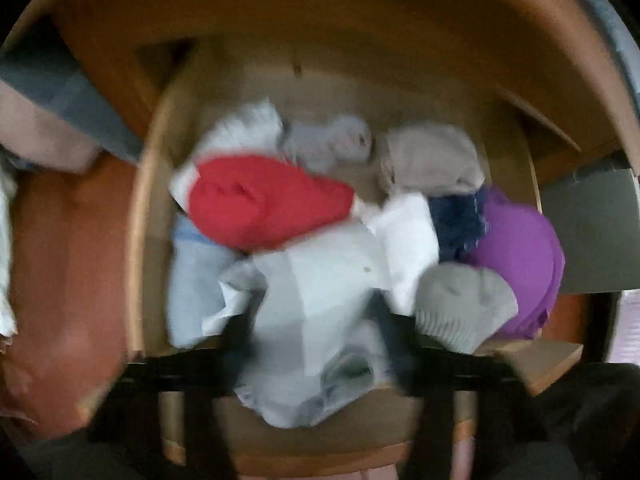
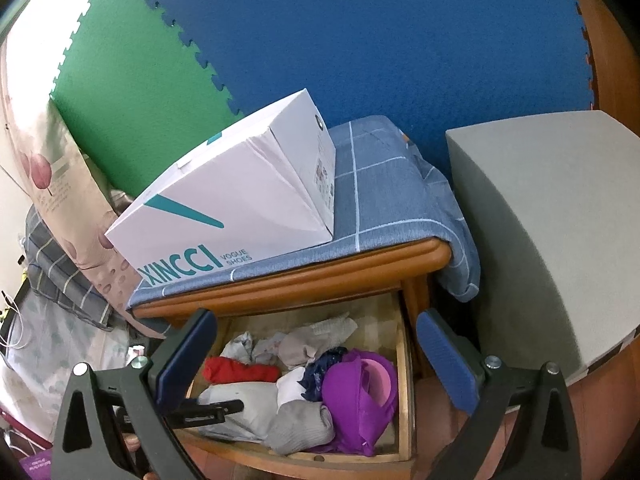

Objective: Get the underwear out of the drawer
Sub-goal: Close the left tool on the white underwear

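The wooden drawer (image 1: 138, 240) stands pulled out, full of crumpled clothes: a red piece (image 1: 260, 204), a purple piece (image 1: 520, 264), a grey sock (image 1: 464, 304) and a pale blue-white undergarment (image 1: 320, 300). My left gripper (image 1: 318, 340) points down into the drawer, and its dark fingers pinch the pale undergarment, which bunches between them. The picture is blurred. In the right wrist view the left gripper (image 2: 216, 408) lies on that pale garment (image 2: 248, 400). My right gripper (image 2: 320, 364) hangs open above the drawer (image 2: 404, 380), with nothing between its blue pads (image 2: 448, 360).
A white shoebox (image 2: 240, 196) sits on a blue checked cloth (image 2: 380, 184) covering the nightstand top. A grey block (image 2: 540, 240) stands to the right. Blue and green foam mats (image 2: 360, 40) line the wall. Bedding and a floral fabric (image 2: 48, 184) crowd the left.
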Motion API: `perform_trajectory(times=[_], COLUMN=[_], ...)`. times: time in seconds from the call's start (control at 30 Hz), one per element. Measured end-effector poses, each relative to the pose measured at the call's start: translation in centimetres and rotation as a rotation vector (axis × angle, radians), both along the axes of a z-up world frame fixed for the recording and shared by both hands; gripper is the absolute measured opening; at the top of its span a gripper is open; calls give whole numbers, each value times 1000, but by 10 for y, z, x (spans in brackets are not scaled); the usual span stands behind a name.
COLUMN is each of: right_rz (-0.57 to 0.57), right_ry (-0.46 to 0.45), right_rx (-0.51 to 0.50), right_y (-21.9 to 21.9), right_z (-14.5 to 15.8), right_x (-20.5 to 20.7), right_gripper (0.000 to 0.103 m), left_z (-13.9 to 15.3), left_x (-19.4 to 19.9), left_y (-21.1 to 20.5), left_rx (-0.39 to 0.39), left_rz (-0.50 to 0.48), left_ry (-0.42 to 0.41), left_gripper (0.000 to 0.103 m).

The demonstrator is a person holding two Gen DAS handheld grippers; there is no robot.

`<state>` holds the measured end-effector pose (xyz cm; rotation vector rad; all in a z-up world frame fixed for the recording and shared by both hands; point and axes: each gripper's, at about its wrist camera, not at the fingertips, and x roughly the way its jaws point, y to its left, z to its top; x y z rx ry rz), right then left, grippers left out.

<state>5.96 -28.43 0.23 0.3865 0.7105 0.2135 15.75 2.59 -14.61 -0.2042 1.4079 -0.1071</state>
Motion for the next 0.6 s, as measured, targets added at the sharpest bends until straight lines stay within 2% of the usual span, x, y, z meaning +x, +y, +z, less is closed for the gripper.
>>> perform_trajectory(times=[0.1, 0.13, 0.17, 0.2, 0.23, 0.27, 0.3, 0.4, 0.5, 0.6], right_rz=[4, 6, 9, 11, 13, 15, 19, 51, 121, 206], right_ry=[-1, 0, 2, 6, 11, 17, 22, 57, 116, 234], right_rx=[-9, -13, -16, -17, -18, -22, -26, -70, -135, -161], right_y=[2, 2, 3, 4, 4, 5, 7, 14, 27, 43], right_z=[0, 0, 0, -2, -3, -4, -6, -13, -25, -49], right_x=[0, 0, 0, 1, 2, 3, 4, 7, 12, 20], right_gripper=[102, 102, 102, 102, 102, 102, 102, 102, 102, 102], left_z=[-21, -21, -20, -18, -17, -19, -23, -21, 5, 30], left_x=[2, 1, 1, -1, -4, -5, -8, -21, -45, -58], left_y=[8, 7, 4, -2, -8, -13, -16, -24, -32, -33], left_rx=[-99, -140, -160, -156, -128, -109, -119, -126, -176, -201], left_rz=[71, 75, 68, 43, 20, 6, 5, 15, 11, 4], left_ry=[73, 70, 57, 31, 16, 16, 26, -15, -111, -196], left_gripper=[37, 43, 43, 38, 25, 6, 6, 5, 5, 5])
